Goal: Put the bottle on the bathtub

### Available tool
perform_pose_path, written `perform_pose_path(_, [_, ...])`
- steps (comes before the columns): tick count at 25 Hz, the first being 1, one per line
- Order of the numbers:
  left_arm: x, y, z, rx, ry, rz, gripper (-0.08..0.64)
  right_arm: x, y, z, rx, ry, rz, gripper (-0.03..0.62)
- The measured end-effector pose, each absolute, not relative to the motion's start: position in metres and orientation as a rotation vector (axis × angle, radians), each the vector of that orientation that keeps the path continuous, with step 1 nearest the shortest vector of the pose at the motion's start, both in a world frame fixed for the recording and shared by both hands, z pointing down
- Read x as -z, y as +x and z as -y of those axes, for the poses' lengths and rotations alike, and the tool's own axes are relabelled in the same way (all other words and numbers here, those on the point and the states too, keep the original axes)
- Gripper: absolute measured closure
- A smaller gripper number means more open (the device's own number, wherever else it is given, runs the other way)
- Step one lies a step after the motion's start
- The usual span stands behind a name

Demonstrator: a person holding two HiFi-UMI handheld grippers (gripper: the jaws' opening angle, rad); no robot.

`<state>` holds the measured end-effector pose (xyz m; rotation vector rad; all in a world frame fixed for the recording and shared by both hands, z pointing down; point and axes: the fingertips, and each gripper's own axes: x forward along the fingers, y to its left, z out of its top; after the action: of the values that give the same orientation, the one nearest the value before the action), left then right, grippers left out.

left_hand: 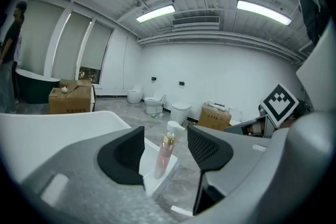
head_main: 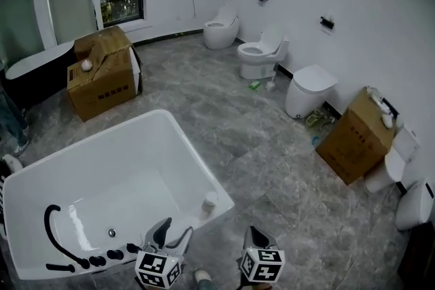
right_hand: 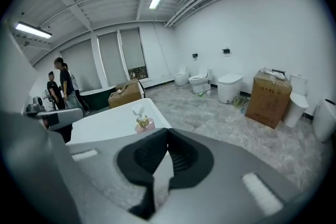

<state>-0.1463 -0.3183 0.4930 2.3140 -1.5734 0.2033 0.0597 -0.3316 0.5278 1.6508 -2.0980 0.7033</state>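
Pink bottle (head_main: 210,201) standing upright on the corner rim of the white bathtub (head_main: 197,146), long axis vertical, pump head uppermost. Left gripper (head_main: 173,234): jaws wide apart, framing the bottle from short of it without touching; right gripper (head_main: 258,238): jaws closed on nothing. Placement appears complete, with only the withdrawal of both grippers judged to be left.

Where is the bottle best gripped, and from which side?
Probably grip the bottle by its slim pink body, below the gold collar, with level jaws from the floor side: it stands upright on the tub corner, and the pump head is uneven.
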Motion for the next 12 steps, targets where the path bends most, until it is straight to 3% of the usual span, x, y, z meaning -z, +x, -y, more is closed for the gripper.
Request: perform_pose_path(12, [-0.4, -0.191, 0.259, -0.065, 2.327, 1.704, 0.385, -0.429, 0.053, 0.264, -0.529, 1.748, 2.174, 0.589])
